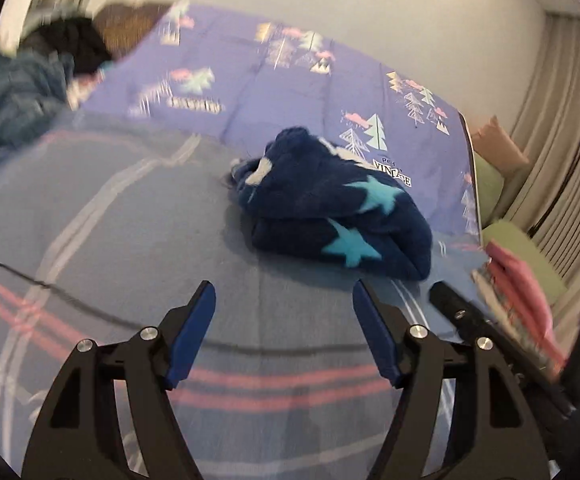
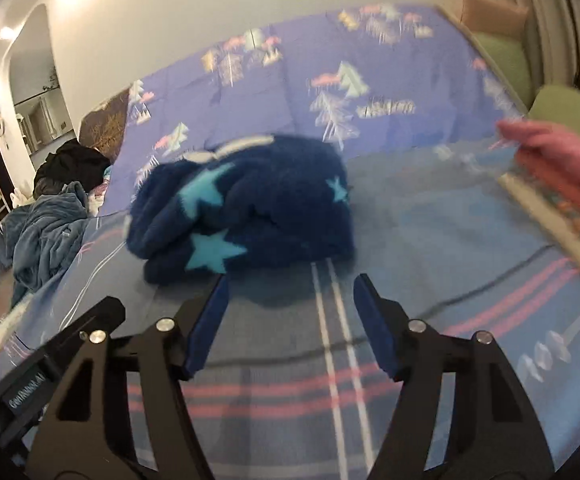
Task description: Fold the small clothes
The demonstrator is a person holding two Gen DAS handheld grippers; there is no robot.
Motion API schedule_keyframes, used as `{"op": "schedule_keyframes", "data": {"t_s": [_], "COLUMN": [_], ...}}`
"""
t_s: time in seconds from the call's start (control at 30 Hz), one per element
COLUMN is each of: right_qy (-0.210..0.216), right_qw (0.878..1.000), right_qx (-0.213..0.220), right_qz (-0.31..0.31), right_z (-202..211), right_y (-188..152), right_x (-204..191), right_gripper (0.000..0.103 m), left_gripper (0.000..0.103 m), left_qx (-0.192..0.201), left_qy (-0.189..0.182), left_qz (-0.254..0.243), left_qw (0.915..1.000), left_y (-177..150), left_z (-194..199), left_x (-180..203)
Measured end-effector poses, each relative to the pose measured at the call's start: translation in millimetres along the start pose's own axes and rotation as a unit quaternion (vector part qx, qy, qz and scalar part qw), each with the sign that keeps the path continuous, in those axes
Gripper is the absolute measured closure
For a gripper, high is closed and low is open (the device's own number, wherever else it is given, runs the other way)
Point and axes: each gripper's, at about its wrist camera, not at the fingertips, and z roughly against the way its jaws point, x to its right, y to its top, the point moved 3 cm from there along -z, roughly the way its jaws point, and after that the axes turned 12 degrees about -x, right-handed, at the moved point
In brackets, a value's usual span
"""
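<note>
A grey-blue plaid blanket (image 1: pixel 102 216) with pink stripes covers the near bed, a purple tree-print sheet (image 1: pixel 274 80) beyond it. On the blanket lies a folded navy fleece garment (image 2: pixel 250 208) with light-blue stars. A blurred pink cloth pile (image 2: pixel 561 168), perhaps folded clothes, sits right. The left gripper (image 1: pixel 284 296) and right gripper (image 2: pixel 290 288) hover, fingers spread, holding nothing.

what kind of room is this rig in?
Most likely a home bedroom: the work surface looks like a bed under a plaid blanket and a purple tree-print quilt, with laundry heaped at one end and cushions by the curtains. A navy star fleece lies on it.
</note>
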Motion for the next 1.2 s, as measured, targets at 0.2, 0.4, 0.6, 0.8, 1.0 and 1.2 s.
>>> {"op": "schedule_keyframes", "data": {"t_s": [0.2,0.4,0.6,0.8,1.0,1.2], "right_qy": [-0.019,0.006,0.022,0.03,0.029,0.028], "right_qw": [0.998,0.999,0.998,0.998,0.998,0.999], "right_qx": [0.033,0.043,0.042,0.048,0.043,0.024], "right_qz": [0.041,0.032,0.047,0.038,0.028,0.025], "right_z": [56,70,70,70,67,59], "right_y": [-36,-37,-36,-33,-32,-31], "right_x": [-8,0,-10,-7,-2,0], "right_gripper": [0.033,0.021,0.009,0.002,0.002,0.002], "left_gripper": [0.03,0.012,0.008,0.002,0.001,0.001], "left_qx": [0.076,0.132,0.12,0.165,0.137,0.112], "left_qy": [0.032,0.032,0.036,0.138,0.146,0.157], "left_qz": [-0.047,-0.052,-0.054,-0.123,-0.109,-0.102], "left_qw": [0.9955,0.9894,0.9906,0.9688,0.9737,0.9759], "left_y": [-31,-44,-37,-36,-34,-33], "left_z": [60,95,93,104,94,86], "left_x": [15,13,11,25,19,16]}}
